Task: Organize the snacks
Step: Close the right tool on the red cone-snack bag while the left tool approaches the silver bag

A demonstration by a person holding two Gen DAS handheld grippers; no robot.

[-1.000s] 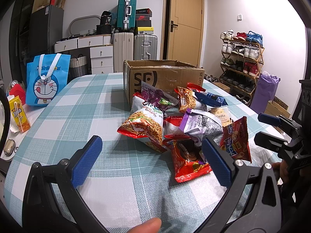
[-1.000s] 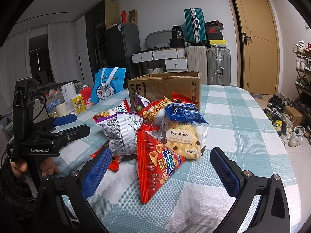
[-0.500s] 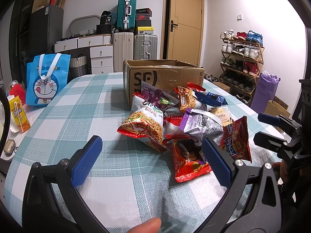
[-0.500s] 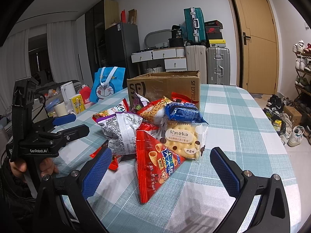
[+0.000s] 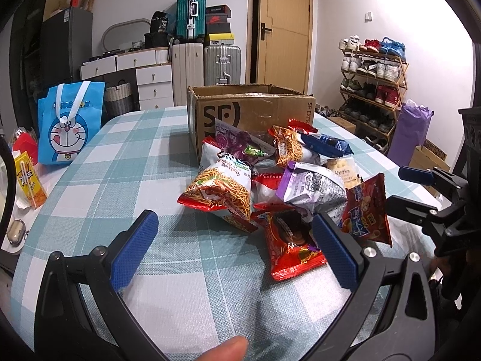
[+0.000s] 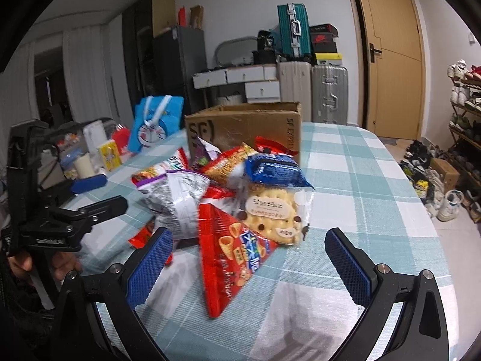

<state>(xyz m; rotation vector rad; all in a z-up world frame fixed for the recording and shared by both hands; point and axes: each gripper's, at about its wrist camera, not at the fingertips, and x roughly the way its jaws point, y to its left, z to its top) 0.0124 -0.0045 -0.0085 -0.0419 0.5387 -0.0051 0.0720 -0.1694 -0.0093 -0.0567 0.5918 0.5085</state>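
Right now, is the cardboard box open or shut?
Open: the cardboard box stands upright with its top rim exposed and no flaps covering it.

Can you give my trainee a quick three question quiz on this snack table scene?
1. True or false: the left gripper is shut on a snack.
2. Which pack lies nearest the right gripper? A. blue pack B. red cone-snack pack C. purple pack
3. Fill in: the snack pile sits in front of an open cardboard ____.

Key:
1. False; both grippers are open and hold nothing.
2. B
3. box
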